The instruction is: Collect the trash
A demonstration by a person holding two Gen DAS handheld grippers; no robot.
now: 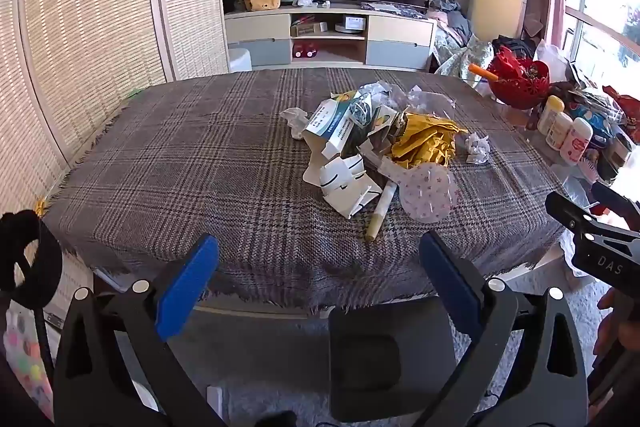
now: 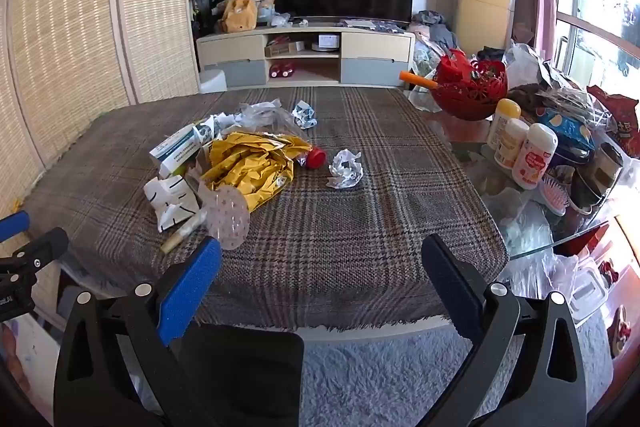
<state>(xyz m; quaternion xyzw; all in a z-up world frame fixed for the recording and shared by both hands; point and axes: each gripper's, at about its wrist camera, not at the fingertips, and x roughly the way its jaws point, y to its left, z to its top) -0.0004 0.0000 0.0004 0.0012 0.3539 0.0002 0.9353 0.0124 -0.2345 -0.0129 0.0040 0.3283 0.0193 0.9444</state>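
Note:
A heap of trash lies on the plaid tablecloth (image 1: 180, 163): a crumpled yellow wrapper (image 1: 426, 143) (image 2: 252, 167), a white and blue carton (image 1: 334, 125) (image 2: 178, 149), torn white card (image 1: 346, 183) (image 2: 170, 201), a dotted clear balloon (image 1: 428, 193) (image 2: 230, 217) and a paper roll (image 1: 380, 213). A crumpled white paper ball (image 1: 478, 147) (image 2: 346, 169) and a red cap (image 2: 316, 157) lie apart from the heap. My left gripper (image 1: 320, 267) hangs open at the table's near edge, nothing between its blue pads. My right gripper (image 2: 320, 267) is open too, short of the heap.
Bottles (image 2: 520, 151), a red basket (image 2: 470, 91), a pink brush (image 2: 554, 193) and bags crowd the glass table end at the right. A black chair back (image 1: 392, 359) (image 2: 248, 375) stands below the near edge. A TV unit (image 1: 332, 35) lies beyond.

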